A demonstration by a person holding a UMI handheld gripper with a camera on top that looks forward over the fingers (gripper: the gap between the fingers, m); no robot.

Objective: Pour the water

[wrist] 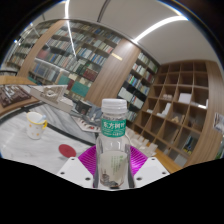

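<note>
Hand-held gripper clamped on upright water bottle, white cup well apart on table.

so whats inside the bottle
The bottle between the tool's fingers looks clear, white cap on, with something dark at its base. Its green label hides the middle, so the water level cannot be told.

Clear bottle, green label, white cap; magenta pads.
</note>
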